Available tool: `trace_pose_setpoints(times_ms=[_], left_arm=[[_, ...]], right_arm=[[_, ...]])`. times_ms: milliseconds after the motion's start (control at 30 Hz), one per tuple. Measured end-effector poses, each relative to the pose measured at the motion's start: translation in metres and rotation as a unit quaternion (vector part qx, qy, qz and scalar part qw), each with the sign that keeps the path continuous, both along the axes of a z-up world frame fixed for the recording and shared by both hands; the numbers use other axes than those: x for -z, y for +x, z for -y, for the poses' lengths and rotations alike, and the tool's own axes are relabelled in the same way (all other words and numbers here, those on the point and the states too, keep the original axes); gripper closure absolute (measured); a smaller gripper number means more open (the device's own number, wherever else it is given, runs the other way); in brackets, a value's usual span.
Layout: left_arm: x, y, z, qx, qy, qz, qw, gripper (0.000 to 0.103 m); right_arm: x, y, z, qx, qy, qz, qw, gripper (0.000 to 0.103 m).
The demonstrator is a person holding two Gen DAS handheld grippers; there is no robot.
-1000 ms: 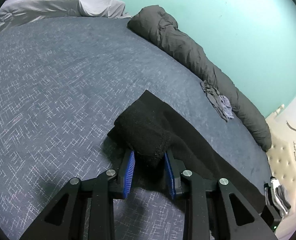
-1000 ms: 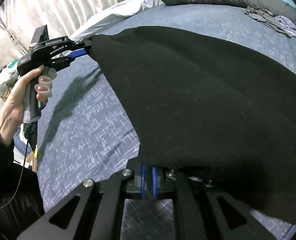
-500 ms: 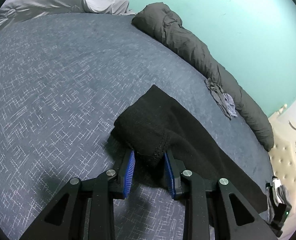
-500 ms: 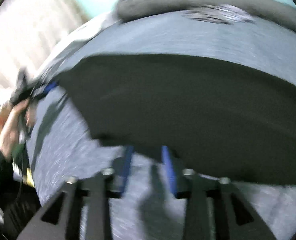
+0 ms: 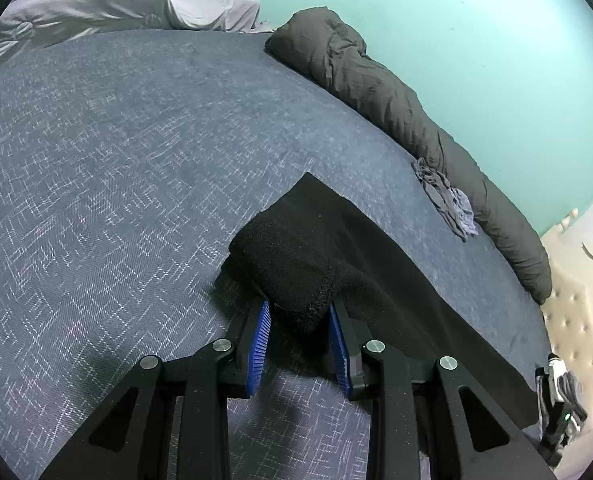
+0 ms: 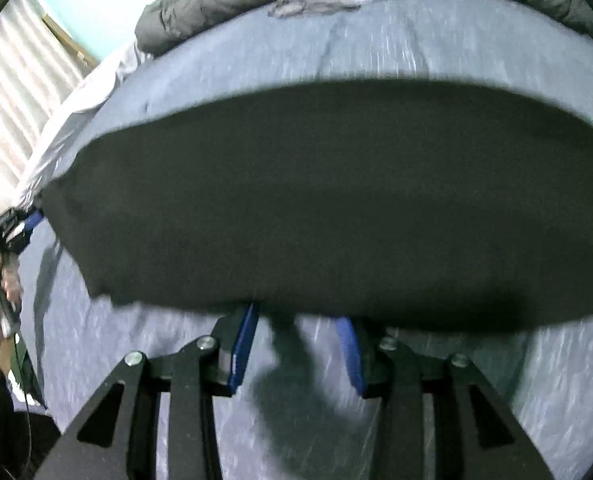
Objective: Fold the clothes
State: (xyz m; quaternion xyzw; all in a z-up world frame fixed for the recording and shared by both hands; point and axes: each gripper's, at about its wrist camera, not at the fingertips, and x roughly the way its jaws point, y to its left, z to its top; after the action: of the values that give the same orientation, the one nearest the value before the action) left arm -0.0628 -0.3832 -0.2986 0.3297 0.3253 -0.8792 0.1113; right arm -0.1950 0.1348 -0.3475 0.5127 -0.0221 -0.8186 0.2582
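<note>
Left tool (image 5: 299, 311) pinching black fuzzy cloth (image 5: 360, 264), folded corner

The right claw (image 6: 296, 344) (formerly clamped) has released the black cloth (image 6: 336, 200)

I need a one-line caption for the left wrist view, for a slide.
Left gripper shut on a bunched corner of the black cloth, which lies on the blue bed.

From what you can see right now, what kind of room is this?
Most likely a bedroom: a wide bed in a blue-grey sheet, a rolled dark duvet along the wall, and a padded headboard.
</note>
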Motion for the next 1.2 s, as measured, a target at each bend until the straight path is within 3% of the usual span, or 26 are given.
trace_pose_setpoints(times_ms=[233,467,567,700,933,1200], left_arm=[[-0.001,-0.001,-0.002,0.000,-0.004,-0.002,1.0000,0.072],[-0.002,-0.002,-0.003,0.002,-0.009,-0.001,1.0000,0.072],[-0.002,-0.003,-0.004,0.002,-0.011,-0.001,0.9999,0.072],[-0.001,-0.003,-0.005,0.003,-0.012,0.001,0.9999,0.072],[-0.002,-0.005,-0.004,0.001,-0.011,0.002,0.9999,0.072],[-0.001,-0.003,-0.003,0.002,-0.007,0.001,1.0000,0.072]], right_arm=[[-0.027,-0.037,0.003,0.016,-0.008,-0.042,0.999,0.064],[-0.026,-0.069,-0.022,0.093,-0.081,-0.023,0.992,0.064],[-0.028,-0.077,-0.029,0.120,-0.085,-0.027,0.989,0.064],[-0.019,-0.086,-0.031,0.112,-0.073,0.003,0.991,0.062],[-0.030,-0.058,-0.047,0.123,-0.113,0.014,0.986,0.062],[-0.011,-0.012,-0.062,0.146,-0.118,0.038,0.982,0.061]])
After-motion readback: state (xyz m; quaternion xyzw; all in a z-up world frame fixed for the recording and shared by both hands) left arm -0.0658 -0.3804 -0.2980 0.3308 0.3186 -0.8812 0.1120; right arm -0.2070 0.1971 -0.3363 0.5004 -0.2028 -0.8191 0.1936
